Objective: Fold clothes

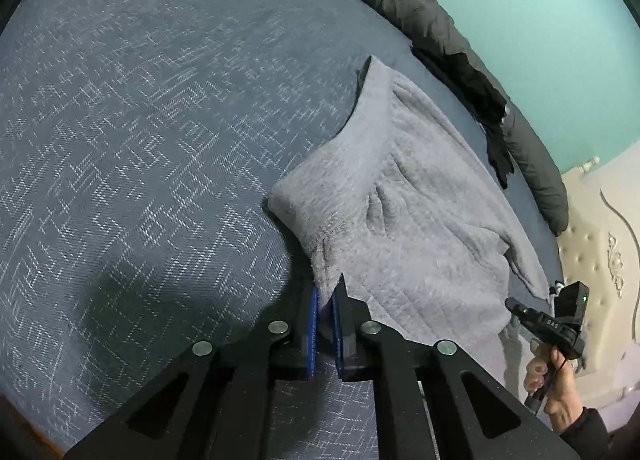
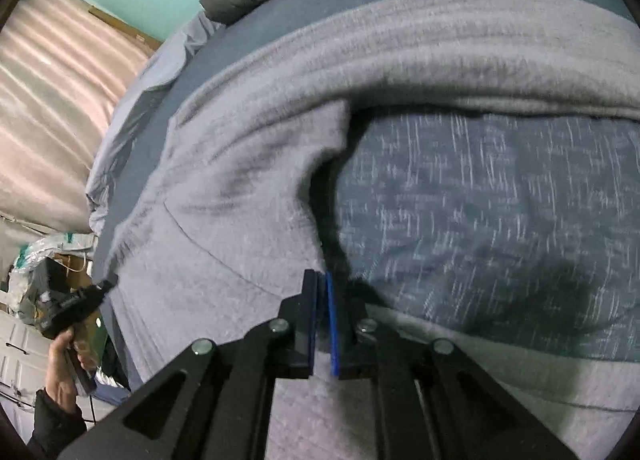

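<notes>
The garment (image 1: 416, 220) lies on the bed (image 1: 140, 140), right of frame centre; a jacket (image 1: 436, 32) lies beyond it, upper right.

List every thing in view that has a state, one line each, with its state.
left gripper: shut on the grey garment's edge
right gripper: shut on the grey garment's edge
grey garment: partly folded, creased, lying on the bed
bed cover: spread flat
dark jacket: crumpled along the bed's far edge
</notes>
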Demonstrator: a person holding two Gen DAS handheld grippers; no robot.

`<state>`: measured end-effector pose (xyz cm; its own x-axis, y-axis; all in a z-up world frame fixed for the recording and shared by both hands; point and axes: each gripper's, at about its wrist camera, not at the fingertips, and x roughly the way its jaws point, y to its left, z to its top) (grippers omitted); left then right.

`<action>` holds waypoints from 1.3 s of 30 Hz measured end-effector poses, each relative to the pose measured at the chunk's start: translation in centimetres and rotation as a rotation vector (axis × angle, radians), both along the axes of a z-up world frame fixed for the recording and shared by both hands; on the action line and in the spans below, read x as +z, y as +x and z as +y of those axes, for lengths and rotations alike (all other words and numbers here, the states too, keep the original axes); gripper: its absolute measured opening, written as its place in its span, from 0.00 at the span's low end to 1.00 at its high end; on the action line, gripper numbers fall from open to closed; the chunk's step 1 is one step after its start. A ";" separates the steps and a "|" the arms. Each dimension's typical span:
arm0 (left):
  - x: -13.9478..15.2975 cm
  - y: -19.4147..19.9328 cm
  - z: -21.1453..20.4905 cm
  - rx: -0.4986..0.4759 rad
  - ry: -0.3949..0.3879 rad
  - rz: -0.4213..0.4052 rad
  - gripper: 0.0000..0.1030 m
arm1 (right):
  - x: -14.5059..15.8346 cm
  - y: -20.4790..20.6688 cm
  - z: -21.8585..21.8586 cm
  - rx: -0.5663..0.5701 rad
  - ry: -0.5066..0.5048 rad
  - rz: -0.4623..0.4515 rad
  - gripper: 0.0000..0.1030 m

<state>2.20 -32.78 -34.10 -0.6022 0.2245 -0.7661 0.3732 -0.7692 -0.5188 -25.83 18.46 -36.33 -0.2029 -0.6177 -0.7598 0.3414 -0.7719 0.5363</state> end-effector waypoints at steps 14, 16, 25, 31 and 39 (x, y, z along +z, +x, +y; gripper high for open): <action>-0.3 -2.3 -1.8 0.072 0.087 0.026 0.42 | 4.3 0.6 7.9 -0.139 -0.018 0.050 0.30; -0.8 -2.6 -2.1 0.064 0.108 0.020 0.32 | 4.3 1.0 9.5 -0.164 -0.014 0.047 0.30; 2.2 -0.6 -2.3 0.071 0.070 0.115 0.09 | 4.3 2.7 15.5 -0.272 -0.029 0.024 0.30; -0.5 -0.5 -2.7 0.083 0.072 0.043 0.09 | 6.6 3.4 20.5 -0.329 -0.007 0.032 0.30; 0.1 -0.9 -2.2 0.055 0.023 0.028 0.09 | 8.1 8.0 31.2 -0.470 0.106 -0.024 0.38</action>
<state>1.35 -34.98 -33.97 -0.6351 0.2081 -0.7439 0.3999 -0.7354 -0.5471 -17.78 49.62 -28.22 -0.4233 -0.3823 -0.8214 -0.0690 -0.8904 0.4500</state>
